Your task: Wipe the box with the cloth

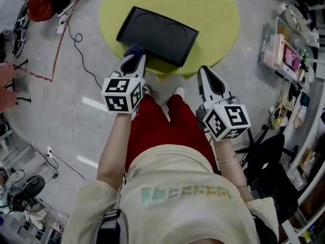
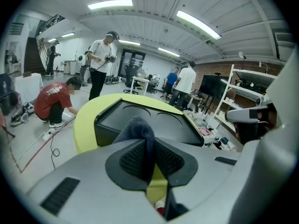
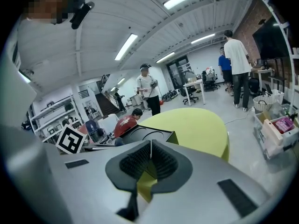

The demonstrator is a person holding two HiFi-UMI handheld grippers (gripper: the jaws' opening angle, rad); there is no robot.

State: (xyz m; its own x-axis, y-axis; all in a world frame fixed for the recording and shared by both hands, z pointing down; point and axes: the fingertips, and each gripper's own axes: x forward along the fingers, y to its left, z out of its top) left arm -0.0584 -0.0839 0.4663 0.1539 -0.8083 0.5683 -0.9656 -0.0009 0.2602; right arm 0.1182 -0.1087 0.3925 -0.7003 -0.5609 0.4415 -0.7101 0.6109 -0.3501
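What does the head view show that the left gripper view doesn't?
Only the head view: the marker cube on the left gripper, the person's red-clad legs and beige shirt, and the box's whole outline from above. Only the left gripper view: that gripper's jaws head-on, shut on the dark blue cloth, plus ceiling lights and a standing person in white. Both: the black box with two round recesses on the yellow-green round table, with the cloth at the box's near corner.

Round yellow-green table (image 1: pixel 218 14), one black box (image 1: pixel 157 34) with two round recesses flat near its front edge
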